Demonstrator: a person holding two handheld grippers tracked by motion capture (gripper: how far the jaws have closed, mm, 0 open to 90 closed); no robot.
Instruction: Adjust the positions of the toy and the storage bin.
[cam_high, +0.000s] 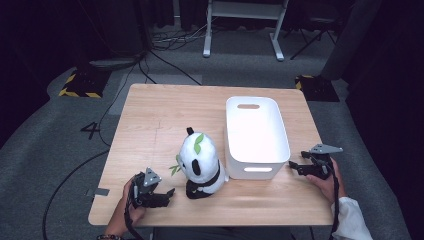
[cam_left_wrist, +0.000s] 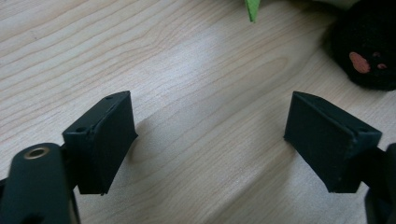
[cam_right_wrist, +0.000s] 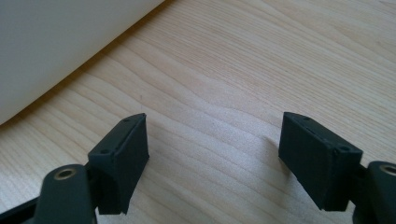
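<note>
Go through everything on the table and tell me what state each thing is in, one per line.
Left tool: open, nothing between its jaws, low over the table beside the panda.
Right tool: open, holding nothing, beside the bin's near right corner.
Plush panda: sitting upright on the table, touching the bin's left wall, not gripped.
White bin: upright, empty.

The panda plush (cam_high: 201, 165) is white and black with green leaves; the bin (cam_high: 256, 137) is white; the bench (cam_high: 150, 120) is pale woodgrain.

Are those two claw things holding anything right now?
No. The left gripper and right gripper are both open over bare table, beside the panda toy and white bin.
</note>
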